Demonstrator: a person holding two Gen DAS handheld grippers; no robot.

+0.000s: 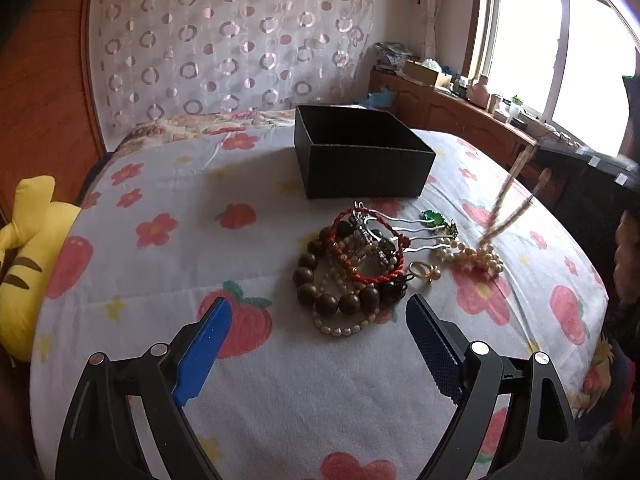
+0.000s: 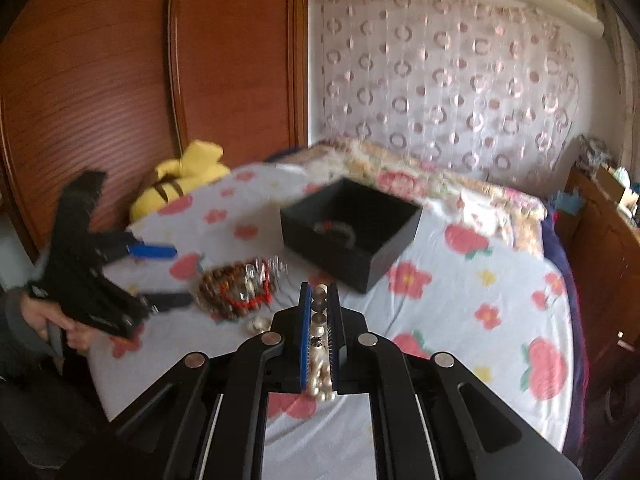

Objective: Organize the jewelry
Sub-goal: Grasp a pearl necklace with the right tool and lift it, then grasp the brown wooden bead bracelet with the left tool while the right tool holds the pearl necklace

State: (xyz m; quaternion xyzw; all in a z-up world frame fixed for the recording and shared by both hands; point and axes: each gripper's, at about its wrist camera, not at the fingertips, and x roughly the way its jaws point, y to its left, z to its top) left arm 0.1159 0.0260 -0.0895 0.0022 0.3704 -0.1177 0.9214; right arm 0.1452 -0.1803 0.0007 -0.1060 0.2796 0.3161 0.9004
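A jewelry pile [image 1: 352, 268] lies on the flowered bedspread: a brown wooden bead bracelet [image 1: 332, 300], a red cord bracelet [image 1: 374, 276], a gold ring [image 1: 420, 270], a green pendant [image 1: 434, 216] and silver pieces. My left gripper [image 1: 319, 302] stands open just in front of the pile, nothing between its blue pads. My right gripper [image 2: 319, 290] is shut on a pearl necklace [image 2: 320, 376], whose strand [image 1: 508, 192] rises off the bed while its lower end [image 1: 480, 258] still rests there. The open black box [image 2: 352, 232] sits beyond and holds a bracelet [image 2: 336, 228].
A yellow plush toy [image 1: 28, 256] lies at the bed's left edge by a wooden wardrobe [image 2: 100, 80]. A wooden cabinet [image 1: 460, 120] crowded with small items runs under the window on the right. A patterned curtain [image 1: 224, 44] hangs behind the bed.
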